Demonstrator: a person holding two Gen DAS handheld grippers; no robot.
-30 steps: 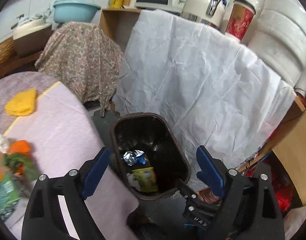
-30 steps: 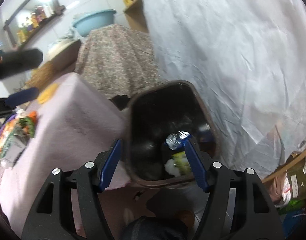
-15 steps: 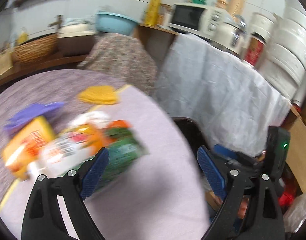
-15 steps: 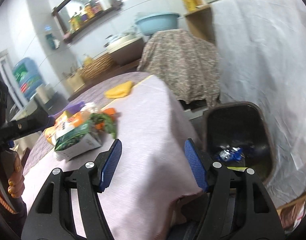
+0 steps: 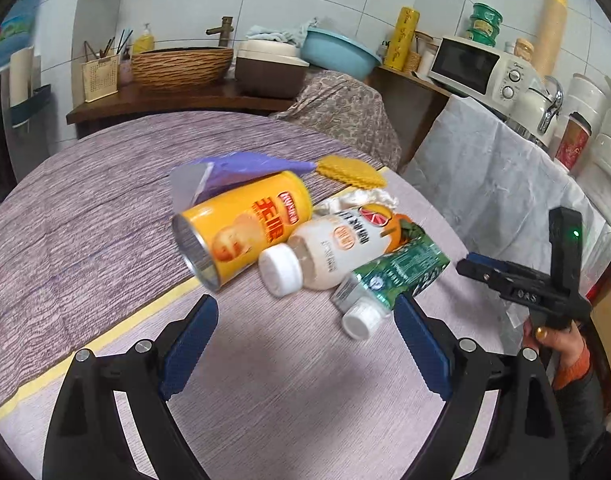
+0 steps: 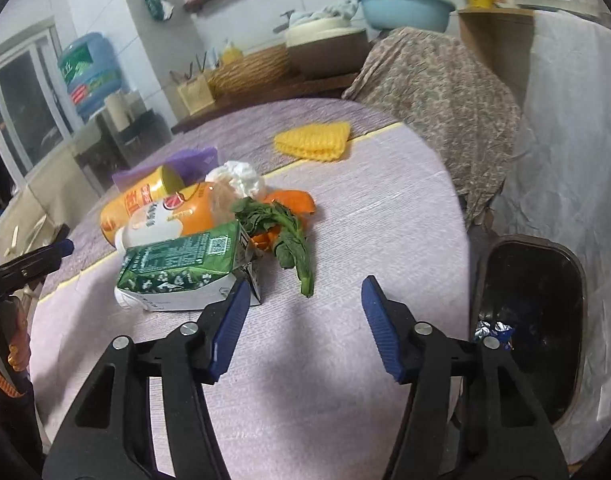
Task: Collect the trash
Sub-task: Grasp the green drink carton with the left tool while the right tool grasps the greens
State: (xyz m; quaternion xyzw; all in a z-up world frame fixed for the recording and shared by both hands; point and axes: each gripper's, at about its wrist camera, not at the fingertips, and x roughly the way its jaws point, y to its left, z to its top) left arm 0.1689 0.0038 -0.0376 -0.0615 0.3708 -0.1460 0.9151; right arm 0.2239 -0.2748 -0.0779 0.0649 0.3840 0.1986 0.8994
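Carton (image 6: 181,272) lies long axis crosswise, just left of the right gripper (image 6: 305,328), the nearer one. Left gripper (image 5: 305,344) faces the capped ends. Both jaws gape wide, empty.

We hold our left gripper (image 5: 305,328) with its blue pads spread wide and nothing between them. Our right gripper (image 6: 305,312) gapes likewise, empty; in the left view it sits at three o'clock.
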